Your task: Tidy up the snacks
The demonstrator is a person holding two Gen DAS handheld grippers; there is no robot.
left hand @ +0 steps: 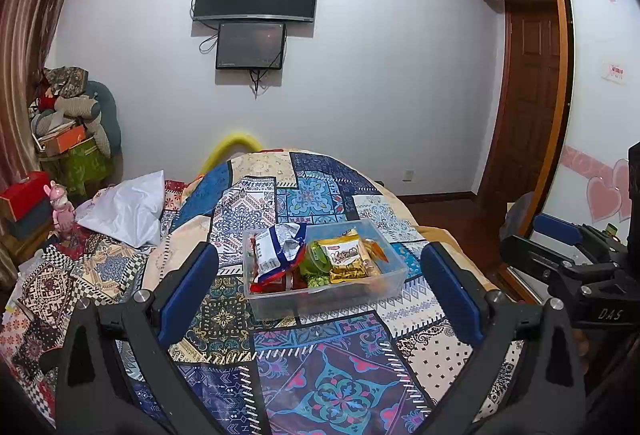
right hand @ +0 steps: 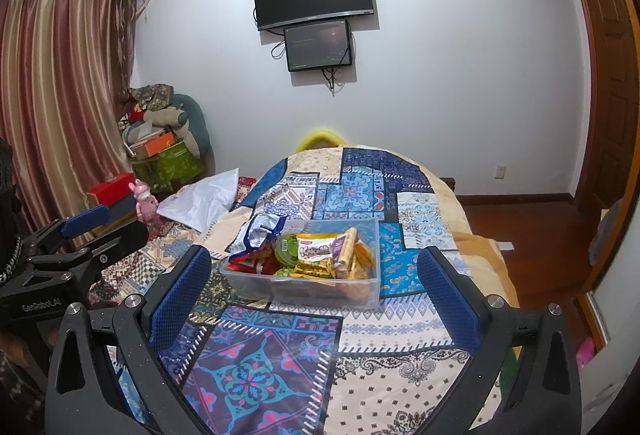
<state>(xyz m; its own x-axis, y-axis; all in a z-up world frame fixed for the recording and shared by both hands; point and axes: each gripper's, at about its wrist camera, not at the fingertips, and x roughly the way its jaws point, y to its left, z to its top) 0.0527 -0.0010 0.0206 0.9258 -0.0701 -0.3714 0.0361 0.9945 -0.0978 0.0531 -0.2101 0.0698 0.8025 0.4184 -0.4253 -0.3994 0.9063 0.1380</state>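
Note:
A clear plastic bin (left hand: 394, 281) sits on the patchwork bedspread (left hand: 328, 387); it also shows in the right wrist view (right hand: 372, 291). It holds several snack packs: a white and blue bag (left hand: 276, 251), a yellow Kokola pack (left hand: 347, 261), green packs (left hand: 316, 263) and red packs. In the right wrist view I see the yellow pack (right hand: 316, 255) and the white and blue bag (right hand: 256, 231). My left gripper (left hand: 320, 275) is open and empty, just short of the bin. My right gripper (right hand: 314, 271) is open and empty, also short of it.
A white pillow (left hand: 128, 209) lies left of the bin. A pink doll (left hand: 62, 211) and red boxes (left hand: 24, 195) stand at the bedside on the left. The right gripper's body (left hand: 576, 267) shows at the right edge. The wooden floor (right hand: 532, 235) and a door lie right.

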